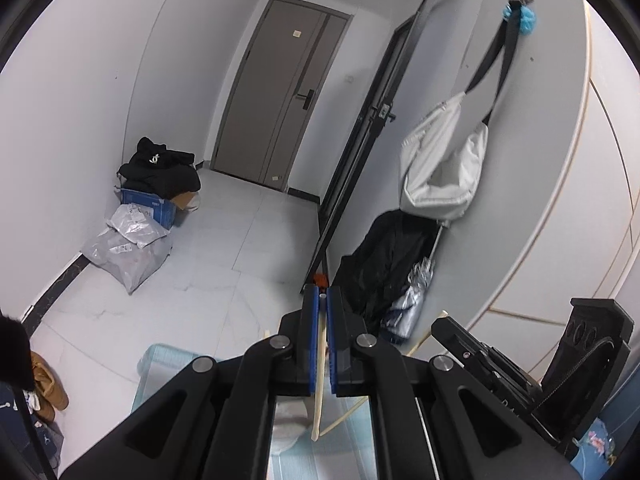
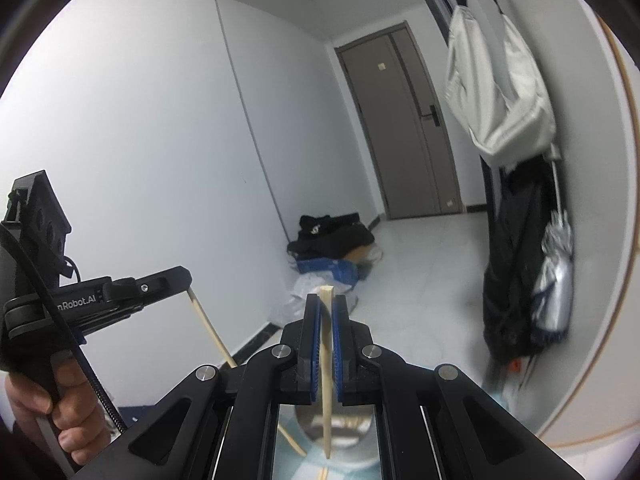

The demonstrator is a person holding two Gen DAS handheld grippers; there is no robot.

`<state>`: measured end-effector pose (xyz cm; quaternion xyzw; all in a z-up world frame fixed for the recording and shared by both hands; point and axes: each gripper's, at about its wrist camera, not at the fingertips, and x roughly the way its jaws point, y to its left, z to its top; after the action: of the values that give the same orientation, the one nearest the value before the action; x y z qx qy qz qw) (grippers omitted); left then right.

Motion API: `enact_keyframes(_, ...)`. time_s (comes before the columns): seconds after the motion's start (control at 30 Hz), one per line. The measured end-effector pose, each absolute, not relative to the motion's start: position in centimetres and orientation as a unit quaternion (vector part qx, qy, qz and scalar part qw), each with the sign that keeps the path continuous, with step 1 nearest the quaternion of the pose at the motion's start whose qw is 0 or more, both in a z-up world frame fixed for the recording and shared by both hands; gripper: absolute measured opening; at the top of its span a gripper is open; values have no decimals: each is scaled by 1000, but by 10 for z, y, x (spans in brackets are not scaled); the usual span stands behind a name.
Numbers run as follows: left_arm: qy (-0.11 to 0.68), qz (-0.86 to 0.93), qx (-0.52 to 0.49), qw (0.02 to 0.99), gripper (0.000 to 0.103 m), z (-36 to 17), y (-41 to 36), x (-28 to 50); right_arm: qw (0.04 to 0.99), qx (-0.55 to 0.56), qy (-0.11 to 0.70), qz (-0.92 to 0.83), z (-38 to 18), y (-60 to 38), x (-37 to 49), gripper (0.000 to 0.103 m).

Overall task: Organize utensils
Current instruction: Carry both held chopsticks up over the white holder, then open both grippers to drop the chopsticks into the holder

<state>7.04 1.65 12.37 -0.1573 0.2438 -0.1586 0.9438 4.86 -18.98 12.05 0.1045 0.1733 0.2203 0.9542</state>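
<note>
Left wrist: left tool pinches chopstick; right tool likewise.

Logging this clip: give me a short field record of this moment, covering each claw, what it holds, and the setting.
left claw: shut on a chopstick, which hangs down between the pads
right claw: shut on a second chopstick, top end poking above the pads
hand: grips the left tool's handle, seen in the right wrist view
below: metal container, blurred
setting: tiled hallway, closed grey door, white bag hanging on the wall
</note>
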Motion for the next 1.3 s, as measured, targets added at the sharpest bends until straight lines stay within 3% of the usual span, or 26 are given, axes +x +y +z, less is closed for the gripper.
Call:
enact_keyframes(0.6, 255, -137, -155, 945, 1, 100, 48, 134, 959, 61, 165, 220, 115, -152, 135, 5)
enact_keyframes(1.07, 255, -148, -130, 947, 1, 78, 40, 139, 956, 44, 167, 238, 77, -137, 139, 5)
enact_keyframes(1.3, 241, -153, -67, 956, 1, 69, 23, 128, 952, 31, 180, 247, 55, -132, 139, 5)
